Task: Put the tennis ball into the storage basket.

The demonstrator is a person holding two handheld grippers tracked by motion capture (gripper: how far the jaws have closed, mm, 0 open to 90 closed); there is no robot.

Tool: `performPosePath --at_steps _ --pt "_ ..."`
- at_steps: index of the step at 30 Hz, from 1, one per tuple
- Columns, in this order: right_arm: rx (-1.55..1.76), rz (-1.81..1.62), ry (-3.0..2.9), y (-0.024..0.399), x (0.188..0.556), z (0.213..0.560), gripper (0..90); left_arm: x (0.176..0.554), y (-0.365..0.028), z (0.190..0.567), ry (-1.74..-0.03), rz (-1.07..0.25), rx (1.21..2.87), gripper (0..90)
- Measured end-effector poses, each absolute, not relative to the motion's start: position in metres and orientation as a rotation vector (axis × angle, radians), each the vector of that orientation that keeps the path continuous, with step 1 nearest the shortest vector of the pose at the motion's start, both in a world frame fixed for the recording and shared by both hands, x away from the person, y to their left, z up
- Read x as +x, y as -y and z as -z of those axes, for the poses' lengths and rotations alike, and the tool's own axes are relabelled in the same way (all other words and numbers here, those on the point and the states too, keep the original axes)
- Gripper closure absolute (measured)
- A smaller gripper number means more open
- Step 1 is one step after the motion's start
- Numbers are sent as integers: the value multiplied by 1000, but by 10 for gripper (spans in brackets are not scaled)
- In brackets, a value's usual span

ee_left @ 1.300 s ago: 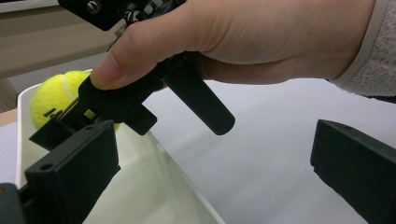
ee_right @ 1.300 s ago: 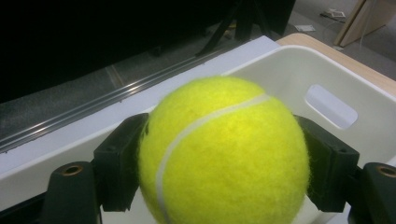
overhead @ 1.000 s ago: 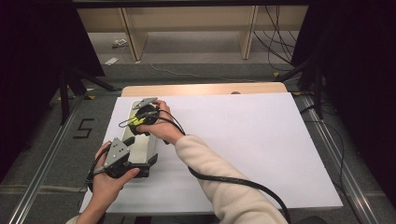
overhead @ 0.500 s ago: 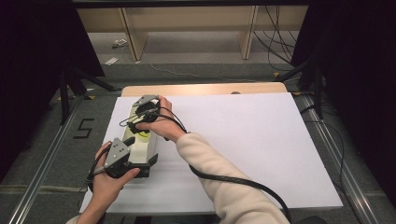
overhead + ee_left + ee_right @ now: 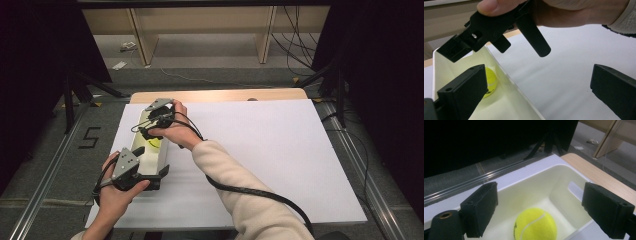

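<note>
A yellow tennis ball (image 5: 535, 225) lies on the floor of a cream plastic bin (image 5: 564, 175), seen from above as the ball (image 5: 154, 143) in the bin (image 5: 162, 155) at the table's left. My right gripper (image 5: 540, 195) hangs over it, open. Its jaws have just opened and eased back a little, with nothing between them. From above the right gripper (image 5: 146, 131) sits over the bin's far half. My left gripper (image 5: 536, 92) stands open at the near end, one jaw inside the bin and one outside, the side wall (image 5: 506, 82) between them untouched.
A white sheet (image 5: 280, 150) covers the table, with a wooden strip (image 5: 225, 95) along its far edge. Metal rails run along both sides of the table. The right gripper's cable (image 5: 260, 192) trails across the sheet under the sleeve.
The right gripper let go of the tennis ball, which now lies in the bin below it. Its jaws went from shut to open. The left gripper stayed where it was.
</note>
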State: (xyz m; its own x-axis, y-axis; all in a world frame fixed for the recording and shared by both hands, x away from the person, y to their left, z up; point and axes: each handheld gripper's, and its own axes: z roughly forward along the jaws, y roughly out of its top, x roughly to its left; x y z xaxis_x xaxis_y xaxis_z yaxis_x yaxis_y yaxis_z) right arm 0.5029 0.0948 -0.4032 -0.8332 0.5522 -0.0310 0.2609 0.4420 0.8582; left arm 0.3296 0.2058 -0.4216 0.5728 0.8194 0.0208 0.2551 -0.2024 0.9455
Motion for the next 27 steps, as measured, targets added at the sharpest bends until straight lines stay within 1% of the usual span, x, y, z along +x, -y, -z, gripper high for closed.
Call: performPosePath --at_steps 10,27 --pt "699 -1342 -2373 -81 502 394 144 330 -205 422 -894 -664 1745 3" --pt "713 -1336 -2355 -62 501 389 147 331 -206 422 -894 -665 1741 3"
